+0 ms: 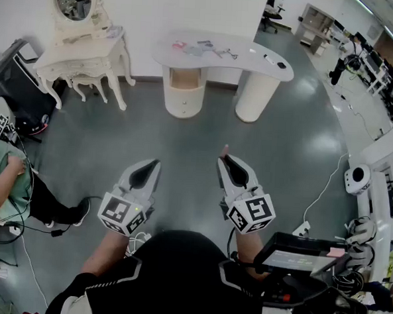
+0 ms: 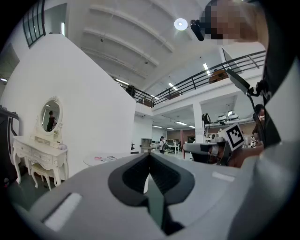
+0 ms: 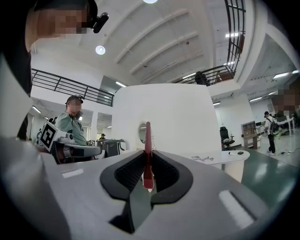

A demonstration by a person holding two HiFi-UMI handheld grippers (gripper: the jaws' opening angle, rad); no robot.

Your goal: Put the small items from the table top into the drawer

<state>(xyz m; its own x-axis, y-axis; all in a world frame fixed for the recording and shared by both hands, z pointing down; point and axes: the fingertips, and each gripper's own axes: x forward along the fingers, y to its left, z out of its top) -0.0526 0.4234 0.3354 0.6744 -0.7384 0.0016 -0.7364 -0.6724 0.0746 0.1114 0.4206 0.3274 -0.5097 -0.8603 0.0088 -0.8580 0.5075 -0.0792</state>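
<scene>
At 12 o'clock, well ahead of the person, the table (image 1: 259, 62) carries the small items (image 1: 204, 49); its drawer (image 1: 184, 103) sits in the left pedestal. Nearer, at 1 o'clock, the right gripper (image 1: 225, 160) pinches a thin red stick (image 3: 147, 154) upright. At 11 o'clock, the left gripper (image 1: 153, 165) has its fingers pressed together, empty.

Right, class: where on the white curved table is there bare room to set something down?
Bare: the white table along its near edge, and between the small items and the dark pieces at its right end. Crowded: around those small items.
</scene>
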